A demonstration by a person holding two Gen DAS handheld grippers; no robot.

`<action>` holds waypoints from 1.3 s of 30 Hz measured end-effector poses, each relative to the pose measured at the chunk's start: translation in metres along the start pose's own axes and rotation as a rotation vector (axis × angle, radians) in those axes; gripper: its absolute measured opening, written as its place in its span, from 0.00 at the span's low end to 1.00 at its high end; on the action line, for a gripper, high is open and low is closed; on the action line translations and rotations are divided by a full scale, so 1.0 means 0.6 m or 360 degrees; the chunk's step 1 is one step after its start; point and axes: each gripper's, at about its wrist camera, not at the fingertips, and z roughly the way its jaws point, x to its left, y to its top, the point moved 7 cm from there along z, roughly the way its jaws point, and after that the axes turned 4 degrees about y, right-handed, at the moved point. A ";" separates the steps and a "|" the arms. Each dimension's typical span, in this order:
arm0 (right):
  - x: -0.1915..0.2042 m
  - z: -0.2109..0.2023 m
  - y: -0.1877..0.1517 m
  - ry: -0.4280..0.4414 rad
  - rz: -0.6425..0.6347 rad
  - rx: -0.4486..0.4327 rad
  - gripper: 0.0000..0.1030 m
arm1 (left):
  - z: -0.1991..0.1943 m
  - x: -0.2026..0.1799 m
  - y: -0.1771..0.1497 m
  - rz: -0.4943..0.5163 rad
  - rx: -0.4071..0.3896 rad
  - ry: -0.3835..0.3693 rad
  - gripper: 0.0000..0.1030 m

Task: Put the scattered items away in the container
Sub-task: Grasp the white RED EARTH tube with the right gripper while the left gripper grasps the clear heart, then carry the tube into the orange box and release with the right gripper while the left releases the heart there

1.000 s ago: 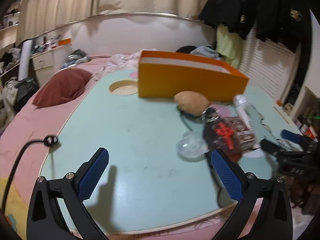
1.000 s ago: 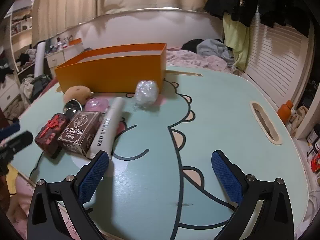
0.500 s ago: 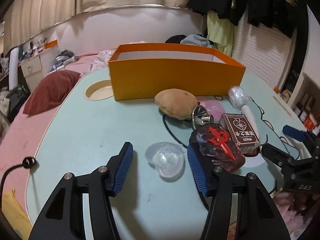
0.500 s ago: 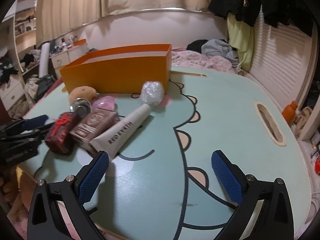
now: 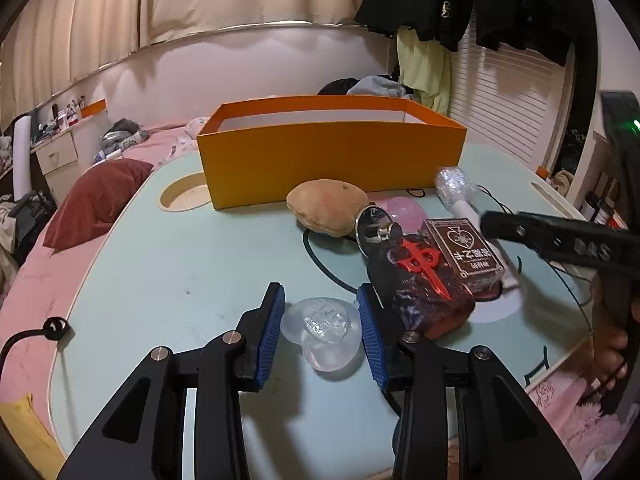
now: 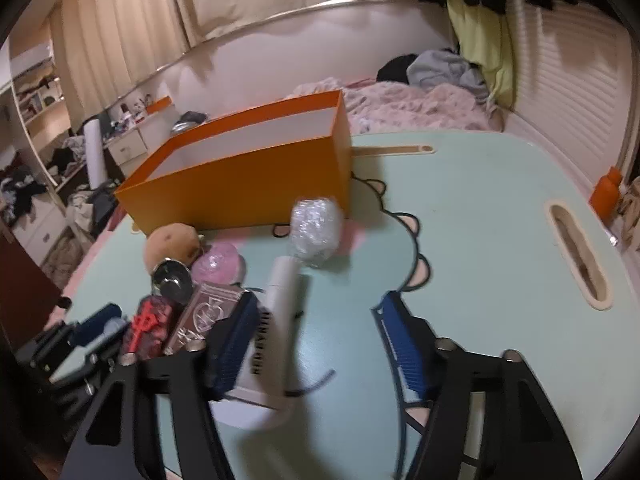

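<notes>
The orange box point(image 5: 332, 148) stands open at the back of the table; it also shows in the right wrist view point(image 6: 240, 176). My left gripper point(image 5: 320, 322) has its pads against both sides of a clear heart-shaped case point(image 5: 324, 332) that lies on the table. My right gripper point(image 6: 316, 340) is open, low over the table, with a white tube point(image 6: 276, 320) between its fingers. Beside them lie a dark red block point(image 5: 424, 288), a card box point(image 5: 464, 252), a brown plush point(image 5: 328, 206), a pink ball point(image 5: 402, 208) and a metal lid point(image 5: 374, 226).
The mint table point(image 5: 180, 264) has a round cup hole point(image 5: 182, 196) at the left and a slot point(image 6: 580, 256) at the right. A red pillow point(image 5: 96, 196) lies on the bed to the left. A black cable point(image 5: 28, 336) hangs at the near left edge.
My left gripper has closed in around the clear heart case. My right gripper has moved left and forward to the white tube and narrowed; that view is blurred.
</notes>
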 end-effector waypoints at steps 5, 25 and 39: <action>0.024 0.015 -0.012 -0.0254 -0.0309 0.0049 0.56 | -0.002 0.006 0.001 -0.0043 0.0002 -0.0030 0.38; 0.028 -0.022 -0.004 -0.0003 -0.0289 -0.0126 0.18 | -0.035 0.009 0.045 -0.0030 -0.0108 -0.0074 0.38; 0.065 0.007 0.187 0.0107 -0.0294 -0.0270 0.18 | 0.025 0.031 0.232 -0.0075 -0.0205 -0.0129 0.38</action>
